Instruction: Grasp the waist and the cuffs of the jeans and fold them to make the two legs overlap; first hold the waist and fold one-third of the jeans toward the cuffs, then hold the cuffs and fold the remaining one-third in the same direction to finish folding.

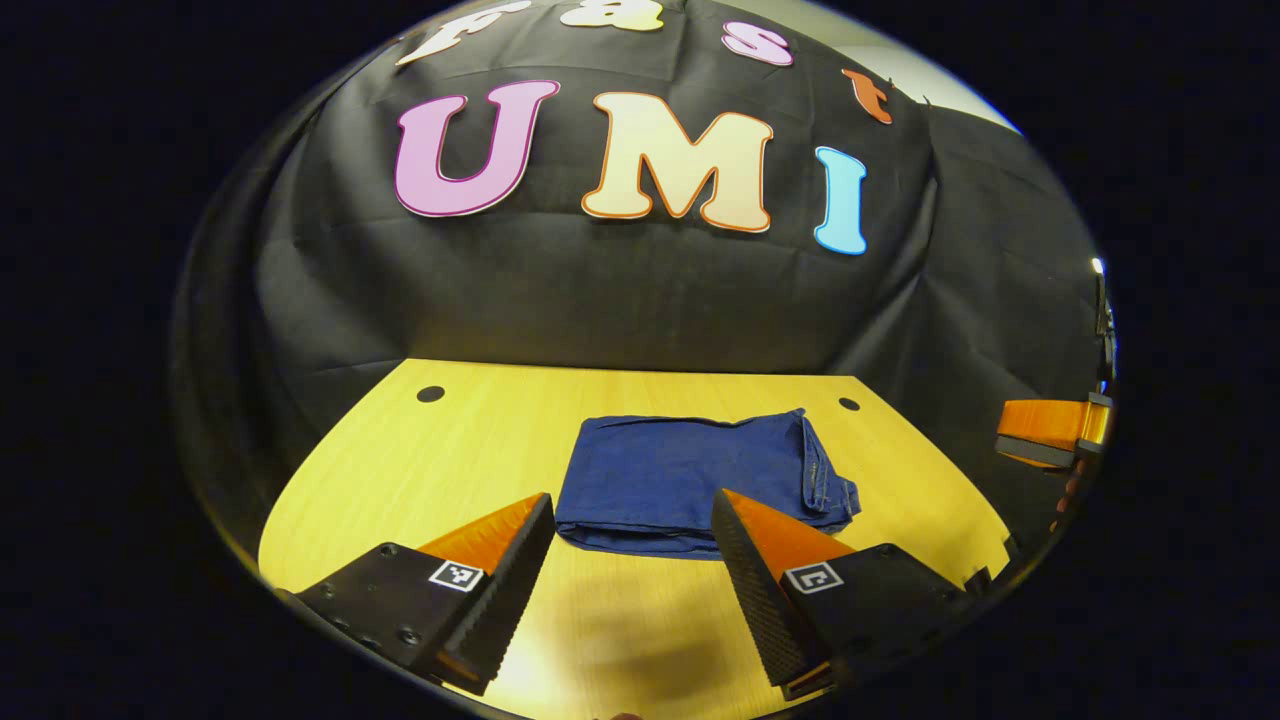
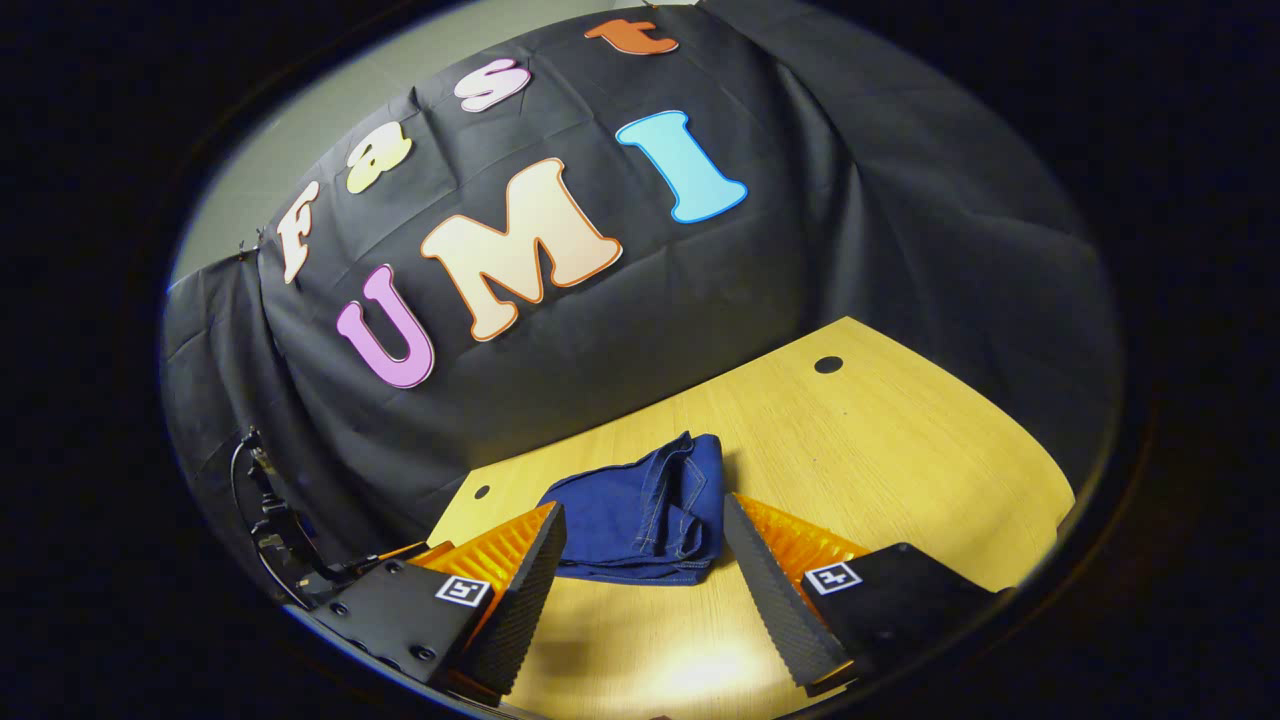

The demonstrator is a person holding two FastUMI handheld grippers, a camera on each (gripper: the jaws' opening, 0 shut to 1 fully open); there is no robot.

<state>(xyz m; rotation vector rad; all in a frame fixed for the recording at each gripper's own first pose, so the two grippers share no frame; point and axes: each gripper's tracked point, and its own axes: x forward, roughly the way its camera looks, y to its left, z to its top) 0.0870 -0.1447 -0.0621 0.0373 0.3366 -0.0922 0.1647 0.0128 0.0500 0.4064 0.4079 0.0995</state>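
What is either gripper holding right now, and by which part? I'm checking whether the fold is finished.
Nothing is held. Left gripper and right gripper are both open, clear of the folded jeans on the table.

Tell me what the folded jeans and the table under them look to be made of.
Jeans: dark blue denim, apparently cotton, with a matte woven face; lighter stitched seams run along the folded edge in the right gripper view. Table: pale yellow wood-grain top, probably laminate or veneer rather than solid wood, going by its smooth, slightly glossy surface and faint lengthwise grain lines.
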